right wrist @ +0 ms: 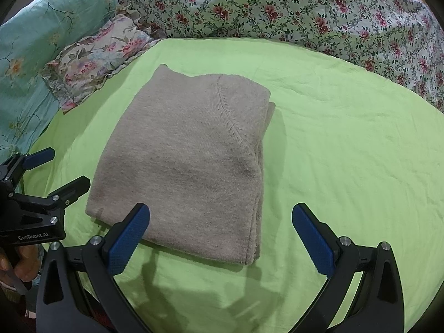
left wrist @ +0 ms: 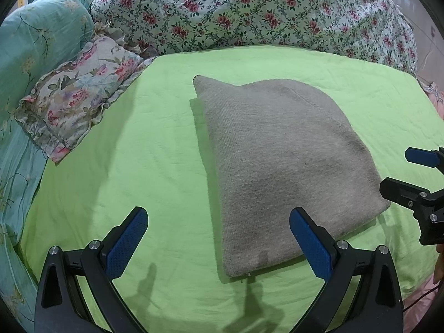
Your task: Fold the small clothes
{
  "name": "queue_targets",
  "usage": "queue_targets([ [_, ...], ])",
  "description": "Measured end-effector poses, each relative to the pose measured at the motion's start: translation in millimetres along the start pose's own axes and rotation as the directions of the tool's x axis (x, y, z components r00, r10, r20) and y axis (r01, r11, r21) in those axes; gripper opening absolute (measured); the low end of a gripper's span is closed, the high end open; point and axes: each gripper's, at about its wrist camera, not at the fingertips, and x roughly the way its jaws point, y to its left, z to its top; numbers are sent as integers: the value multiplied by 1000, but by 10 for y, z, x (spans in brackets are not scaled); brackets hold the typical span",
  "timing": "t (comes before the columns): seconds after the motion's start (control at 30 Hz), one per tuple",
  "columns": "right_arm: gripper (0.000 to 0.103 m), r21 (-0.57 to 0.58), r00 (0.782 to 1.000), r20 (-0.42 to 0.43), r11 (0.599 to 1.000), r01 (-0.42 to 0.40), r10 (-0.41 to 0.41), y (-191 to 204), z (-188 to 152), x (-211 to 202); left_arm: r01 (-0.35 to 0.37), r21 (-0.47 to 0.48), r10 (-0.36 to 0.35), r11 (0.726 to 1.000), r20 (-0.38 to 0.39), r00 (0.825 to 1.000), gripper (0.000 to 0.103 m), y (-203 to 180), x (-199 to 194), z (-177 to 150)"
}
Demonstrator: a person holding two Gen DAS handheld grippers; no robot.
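Folded grey sweater (right wrist: 188, 163) on green sheet (right wrist: 347, 152), floral pillow (left wrist: 80, 88) beside, both grippers' jaws wide, empty

Bright, even overhead light; soft gripper shadows fall on the green sheet (left wrist: 166, 166); fisheye corners bend and darken.

A bed with a light green sheet (left wrist: 155, 144) holds everything. A gray sweater (left wrist: 277, 149), folded into a flat pile, lies on the sheet. It sits just in front of the left tongs (left wrist: 217, 238) and the right tongs (right wrist: 220, 236), between the two. Off to the left of the tongs, a small flowered pillow (left wrist: 77, 91) rests on the edge of the sheet. Far ahead of the tongs, a big flowered blanket (left wrist: 249, 11) is heaped up. A blue-green blanket (left wrist: 36, 36) lies beyond the pillow.
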Motion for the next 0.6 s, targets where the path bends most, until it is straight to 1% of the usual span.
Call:
queue_targets([
  [0.6,102,9,1000,-6,1000,-11,11,68,-16,34,0,0,0,1000,2,1000,102,-29,-27,-7],
])
